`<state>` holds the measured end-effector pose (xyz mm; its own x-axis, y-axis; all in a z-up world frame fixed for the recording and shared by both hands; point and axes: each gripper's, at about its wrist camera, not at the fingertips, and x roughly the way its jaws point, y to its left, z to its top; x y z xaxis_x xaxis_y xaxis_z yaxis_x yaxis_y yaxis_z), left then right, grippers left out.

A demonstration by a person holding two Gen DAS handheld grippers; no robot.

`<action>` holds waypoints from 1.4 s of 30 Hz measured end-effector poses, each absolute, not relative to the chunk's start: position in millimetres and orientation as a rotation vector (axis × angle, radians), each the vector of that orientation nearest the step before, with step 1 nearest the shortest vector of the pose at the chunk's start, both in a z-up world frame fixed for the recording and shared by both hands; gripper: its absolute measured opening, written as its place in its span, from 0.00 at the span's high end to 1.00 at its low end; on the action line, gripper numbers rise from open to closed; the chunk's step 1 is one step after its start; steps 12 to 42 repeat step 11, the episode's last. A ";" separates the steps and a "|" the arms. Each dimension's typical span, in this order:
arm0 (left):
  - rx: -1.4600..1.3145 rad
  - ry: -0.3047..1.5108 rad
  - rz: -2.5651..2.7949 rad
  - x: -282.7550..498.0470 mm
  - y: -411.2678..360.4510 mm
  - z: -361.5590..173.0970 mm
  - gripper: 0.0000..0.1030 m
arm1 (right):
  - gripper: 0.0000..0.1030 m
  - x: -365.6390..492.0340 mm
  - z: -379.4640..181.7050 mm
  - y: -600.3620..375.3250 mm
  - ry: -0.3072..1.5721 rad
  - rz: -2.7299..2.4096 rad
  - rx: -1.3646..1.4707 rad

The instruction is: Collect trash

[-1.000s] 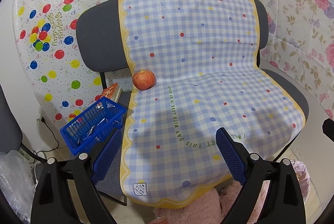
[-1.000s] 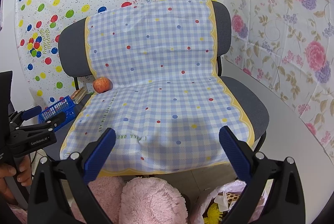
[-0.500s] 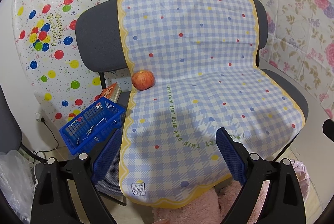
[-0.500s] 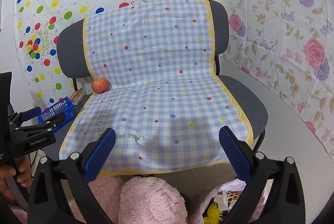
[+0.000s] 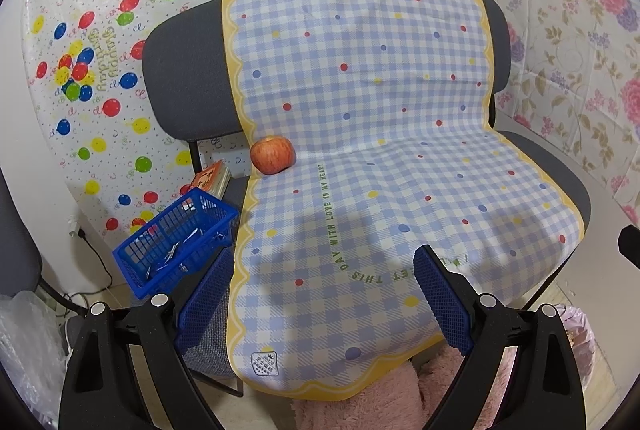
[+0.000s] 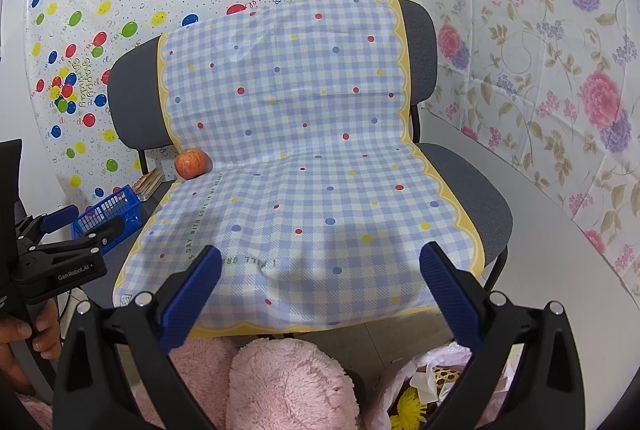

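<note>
The left gripper (image 5: 320, 294) hung with its jaws spread wide and nothing between them, its blue pads (image 5: 440, 302) over the front of the seat without touching it. The right gripper (image 6: 318, 290) was likewise released, jaws wide apart and empty, poised over the front edge of the same seat. In the right wrist view the left gripper (image 6: 80, 226) also showed from the side at the far left, jaws parted, with the hand (image 6: 24, 346) holding its grip.

Both faced a grey chair (image 5: 180, 81) draped with a blue checked cloth (image 5: 380, 149) that had a yellow scalloped border and ran from the backrest down over the seat. An apple (image 5: 272, 154) lay on the cloth at the crease between seat and backrest, on the left edge, well apart from either gripper. It also showed in the right wrist view (image 6: 192, 163).

Left of the chair stood a blue basket (image 5: 176, 242) with some small scraps inside, too small to identify. Behind it lay a stack of books (image 5: 212, 177). Under the chair's front edge was something pink and fluffy (image 6: 280, 386). Beside it, at the lower right, a pink bag (image 6: 424, 386) held crumpled paper and something yellow. Behind the chair hung a balloon-print sheet (image 5: 120, 29), with a floral sheet (image 6: 540, 49) to the right.
</note>
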<state>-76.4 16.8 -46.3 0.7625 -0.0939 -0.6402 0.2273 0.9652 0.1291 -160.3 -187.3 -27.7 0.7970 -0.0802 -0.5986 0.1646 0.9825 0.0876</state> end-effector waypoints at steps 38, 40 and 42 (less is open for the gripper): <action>0.187 0.753 -0.153 -42.3 20.6 -67.2 0.12 | 0.06 -124.4 -39.4 -204.6 0.614 -0.122 0.187; 0.187 0.753 -0.153 -42.3 20.6 -67.2 0.12 | 0.06 -124.4 -39.4 -204.6 0.614 -0.122 0.187; 0.187 0.753 -0.153 -42.3 20.6 -67.2 0.12 | 0.06 -124.4 -39.4 -204.6 0.614 -0.122 0.187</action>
